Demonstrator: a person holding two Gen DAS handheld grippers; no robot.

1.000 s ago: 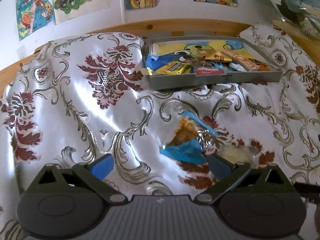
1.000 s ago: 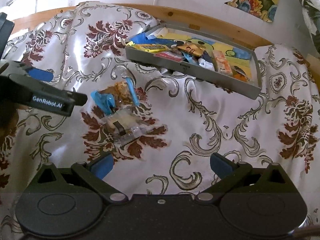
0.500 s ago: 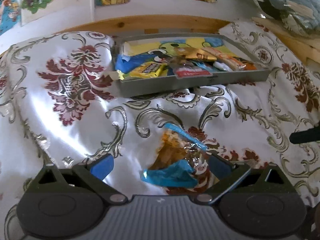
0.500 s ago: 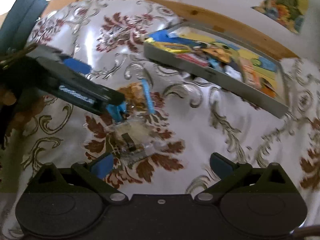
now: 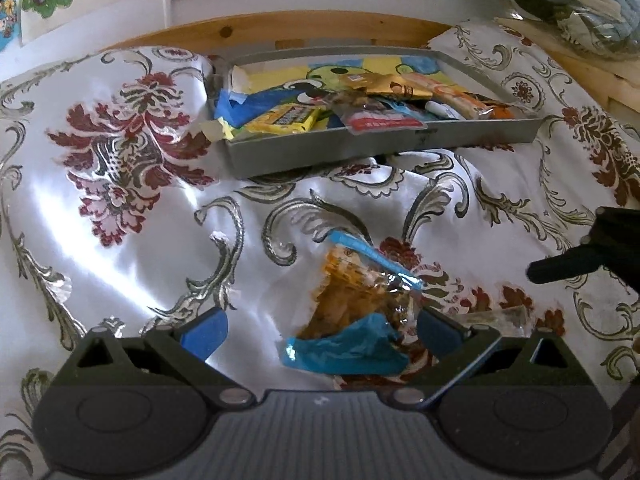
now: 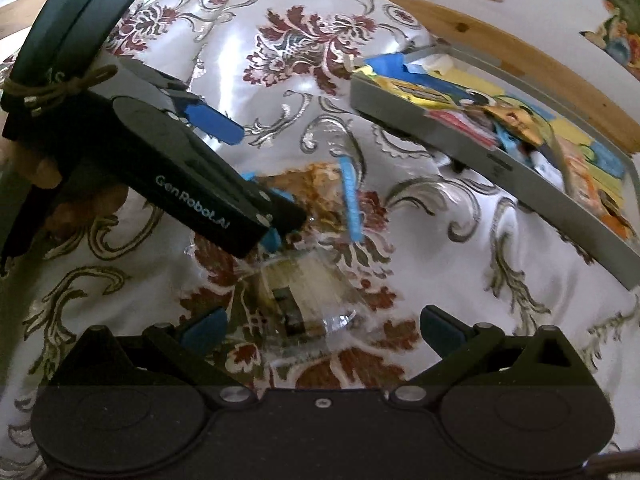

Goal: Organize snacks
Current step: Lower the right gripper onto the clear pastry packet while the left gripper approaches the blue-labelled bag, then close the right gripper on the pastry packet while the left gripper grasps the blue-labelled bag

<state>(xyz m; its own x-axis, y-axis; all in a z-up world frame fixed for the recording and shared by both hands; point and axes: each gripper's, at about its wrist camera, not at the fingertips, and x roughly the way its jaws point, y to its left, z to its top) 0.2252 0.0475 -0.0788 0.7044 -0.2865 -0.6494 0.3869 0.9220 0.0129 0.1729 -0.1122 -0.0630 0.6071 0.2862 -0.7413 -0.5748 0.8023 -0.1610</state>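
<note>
Left wrist view: left gripper (image 5: 320, 330) fingers spread around orange snack bag (image 5: 356, 304) on floral cloth (image 5: 120, 240), near side of grey tray (image 5: 360, 148).

Right wrist view: right gripper (image 6: 320, 326) fingers spread over clear packet (image 6: 300, 296), near side of tray (image 6: 480, 156), beside orange snack bag (image 6: 320, 188).

Daylight falls from the left of both frames, putting strong white glare on the satin tablecloth (image 5: 120, 264) at left centre of the left wrist view and along the upper middle of the right wrist view. The lower frame in each is dim, the gripper bodies nearly black. Fisheye distortion bends the wooden edge (image 5: 320, 28) and darkens the corners. The right wrist view is softer, with smeared detail toward its right edge and bottom.
</note>
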